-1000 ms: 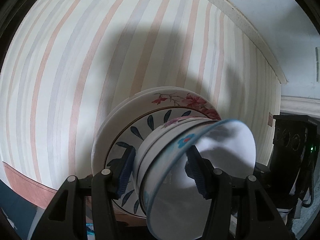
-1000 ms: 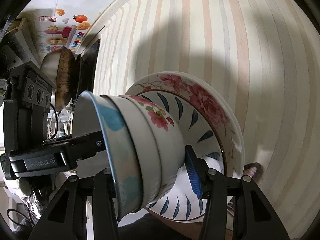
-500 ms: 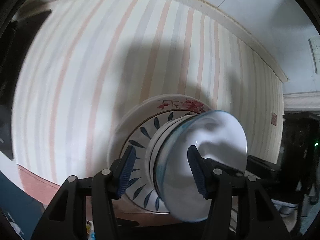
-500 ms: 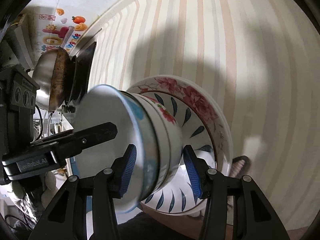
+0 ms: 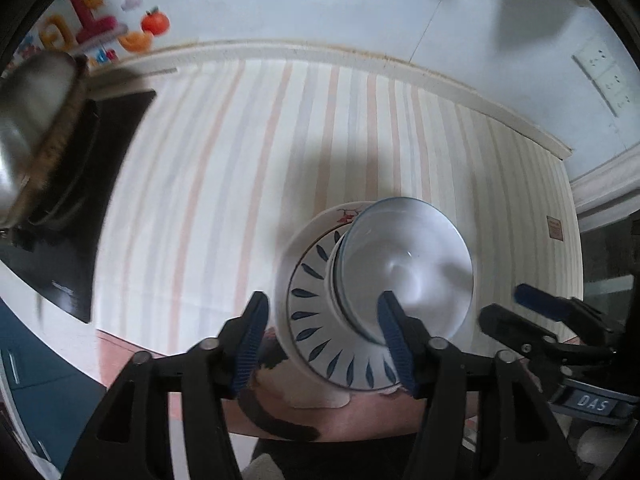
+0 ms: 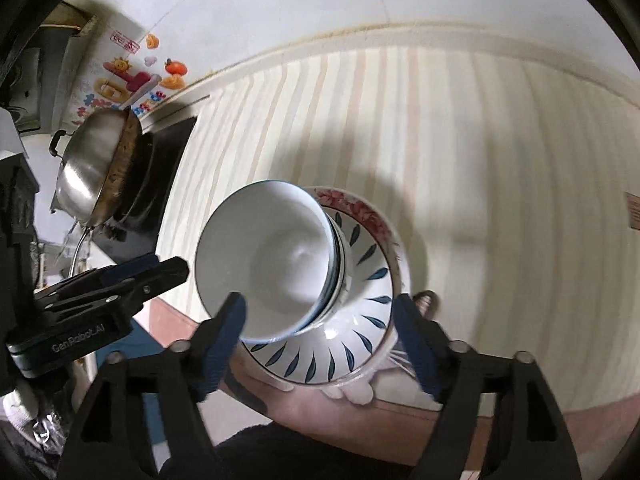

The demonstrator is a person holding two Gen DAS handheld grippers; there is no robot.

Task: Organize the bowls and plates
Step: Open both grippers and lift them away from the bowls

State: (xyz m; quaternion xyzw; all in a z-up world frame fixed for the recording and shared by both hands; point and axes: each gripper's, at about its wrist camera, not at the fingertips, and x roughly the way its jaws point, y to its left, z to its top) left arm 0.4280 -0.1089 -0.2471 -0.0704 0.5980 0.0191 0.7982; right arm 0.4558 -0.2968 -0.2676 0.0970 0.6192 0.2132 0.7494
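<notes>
Desk (image 5: 224, 168) (image 6: 500, 168): covered by a cloth with pale pink and grey stripes; carries every item listed below.

Black stovetop (image 5: 76, 184) (image 6: 156, 184): set at the far left part of the desk.

Steel wok (image 5: 28, 120) (image 6: 92, 164): rests on the stovetop; browned, crusted rim.

Floral plate (image 5: 348, 212) (image 6: 352, 204): bottom of the single stack near the front edge of the desk; only its red-flowered rim shows.

Blue-leaf plate (image 5: 312, 320) (image 6: 332, 356): lies directly on the floral plate; white with a ring of dark blue leaf marks.

Nested bowls (image 5: 412, 272) (image 6: 272, 256): seated in the centre of the blue-leaf plate. Top bowl white inside with a thin blue rim; edges of other bowls show beneath it, their count unclear.

Left gripper (image 5: 324, 344) (image 6: 132, 276): jaws parted wide and empty, touching no dish; the stack shows between and beyond the blue-padded fingers.

Right gripper (image 6: 324, 344) (image 5: 536, 308): jaws likewise spread and holding nothing; in its own view the fingers stand to either side of the stack, clear of it.

Fruit stickers (image 5: 116, 28) (image 6: 140, 72): on the wall behind the stovetop.

Wall sockets (image 5: 604, 76): on the wall at far right.
</notes>
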